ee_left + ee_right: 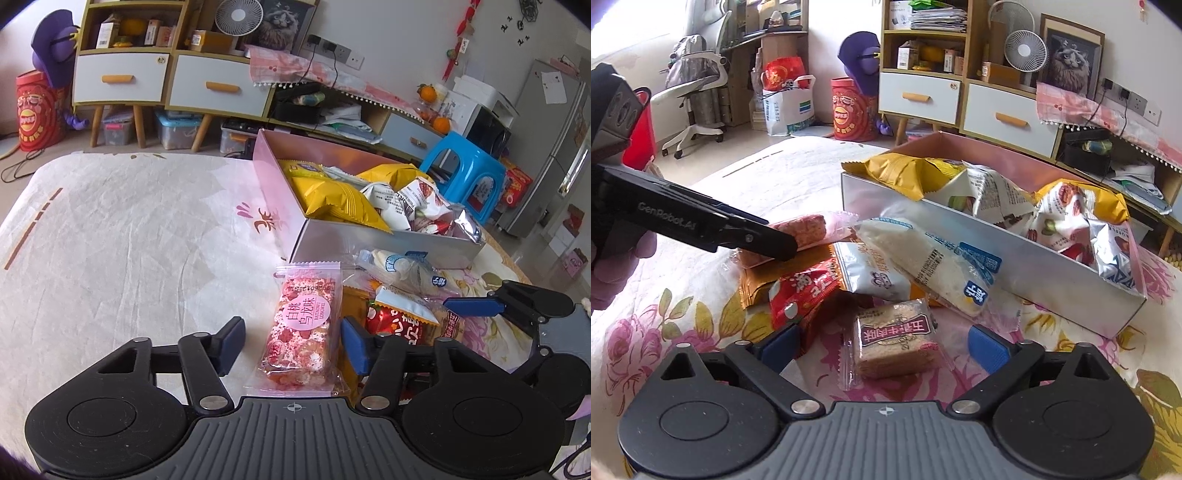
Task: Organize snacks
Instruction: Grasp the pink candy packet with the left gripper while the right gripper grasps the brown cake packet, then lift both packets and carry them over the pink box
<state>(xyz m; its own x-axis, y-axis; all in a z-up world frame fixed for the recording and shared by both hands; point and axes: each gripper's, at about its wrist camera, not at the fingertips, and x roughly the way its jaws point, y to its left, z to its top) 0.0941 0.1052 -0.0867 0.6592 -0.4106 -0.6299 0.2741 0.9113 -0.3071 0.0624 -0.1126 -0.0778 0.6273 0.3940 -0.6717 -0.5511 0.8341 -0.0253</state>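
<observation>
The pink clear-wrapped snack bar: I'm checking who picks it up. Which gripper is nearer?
Left. The left gripper straddles the pink clear-wrapped snack bar, pads not yet touching. The right gripper is over by a brown-labelled cracker pack.

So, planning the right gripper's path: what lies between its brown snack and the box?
In the right wrist view, a long white snack pack lies across the stretch between the brown snack and the box; the right gripper is open.

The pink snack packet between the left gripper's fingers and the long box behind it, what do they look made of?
Pink snack packet: clear glossy plastic film, by its glare and serrated edge. Long box: probably coated cardboard, with smooth, flat, silvery-pink walls.
</observation>
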